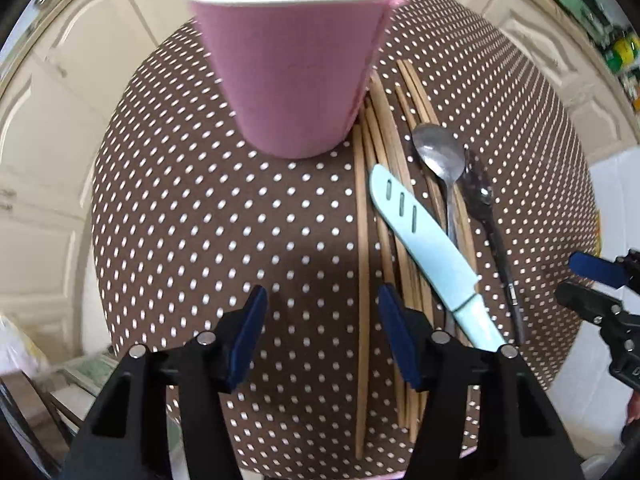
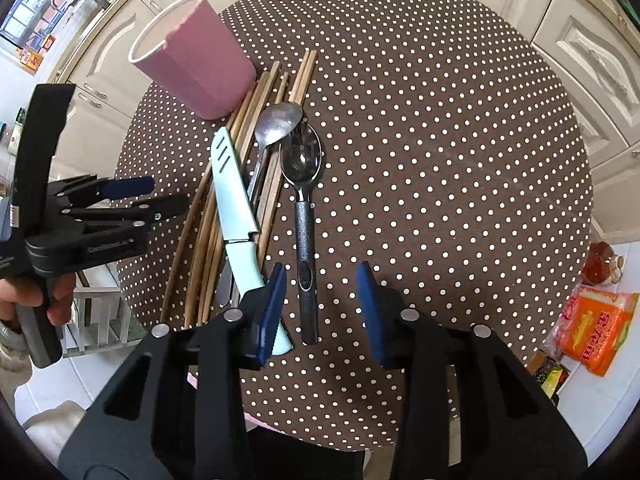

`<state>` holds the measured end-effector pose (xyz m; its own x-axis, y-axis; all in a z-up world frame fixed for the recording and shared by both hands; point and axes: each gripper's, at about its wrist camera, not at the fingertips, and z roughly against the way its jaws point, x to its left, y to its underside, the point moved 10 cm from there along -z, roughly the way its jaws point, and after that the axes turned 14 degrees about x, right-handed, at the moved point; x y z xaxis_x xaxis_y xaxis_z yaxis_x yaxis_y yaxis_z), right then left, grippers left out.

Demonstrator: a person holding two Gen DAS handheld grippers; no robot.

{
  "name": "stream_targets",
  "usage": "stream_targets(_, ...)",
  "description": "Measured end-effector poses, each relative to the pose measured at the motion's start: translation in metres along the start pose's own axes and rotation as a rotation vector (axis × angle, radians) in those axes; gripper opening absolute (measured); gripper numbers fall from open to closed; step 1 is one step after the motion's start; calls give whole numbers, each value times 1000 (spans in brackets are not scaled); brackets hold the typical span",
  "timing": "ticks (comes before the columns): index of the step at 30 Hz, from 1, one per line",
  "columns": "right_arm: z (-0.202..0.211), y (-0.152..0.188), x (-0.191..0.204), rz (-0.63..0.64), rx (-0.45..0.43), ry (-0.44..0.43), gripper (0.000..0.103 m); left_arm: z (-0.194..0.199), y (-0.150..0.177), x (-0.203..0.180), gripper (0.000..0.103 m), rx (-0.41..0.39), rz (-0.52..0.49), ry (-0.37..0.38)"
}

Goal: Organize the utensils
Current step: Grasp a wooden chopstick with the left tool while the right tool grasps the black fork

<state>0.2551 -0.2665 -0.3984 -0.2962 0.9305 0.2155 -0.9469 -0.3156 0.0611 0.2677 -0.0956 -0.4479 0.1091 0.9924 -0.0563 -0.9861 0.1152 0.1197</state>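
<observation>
Right hand-held gripper: jaws spread, nothing held, poised over the handle end of the black-handled steel spoon. Left hand-held gripper: likewise released, empty, on the near side of the pink tapered plastic cup.

Judged step: first pickup. The spoon handle is best straddled squarely and closed on mid-handle, clear of the pale-blue sheathed knife just beside it.

Bundle of wooden chopsticks and plain steel spoon are seen lying right of the cup, on the brown polka-dot counter. The cup stands upright; its inside cannot be seen.

right claw gapes above black-handled spoon, holding nothing.
</observation>
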Motion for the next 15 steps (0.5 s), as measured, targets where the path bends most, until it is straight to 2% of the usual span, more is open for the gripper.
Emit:
stream_targets(4, -17, -6, 2, 7, 14, 0, 36, -14, -9, -7, 56, 33, -9, -22)
stream_targets(8, -31, -17, 6, 26, 25, 2, 34, -17, -17, -14, 54, 18, 6, -40)
stream_targets(11, -39, -27, 12, 43, 33, 2, 34, -13, -22, -10, 40, -6, 34, -45)
stream_targets(13, -46, -35, 17, 60, 39, 6, 33, -10, -20, -2, 15, -14, 55, -38)
stream_targets(14, -51, -43, 21, 65, 46, 7, 31, -11, -17, 0, 10, -12, 76, -20)
stream_targets(15, -55, -47, 23, 70, 50, 6, 31, -11, -12, 2, 10, -12, 96, 4)
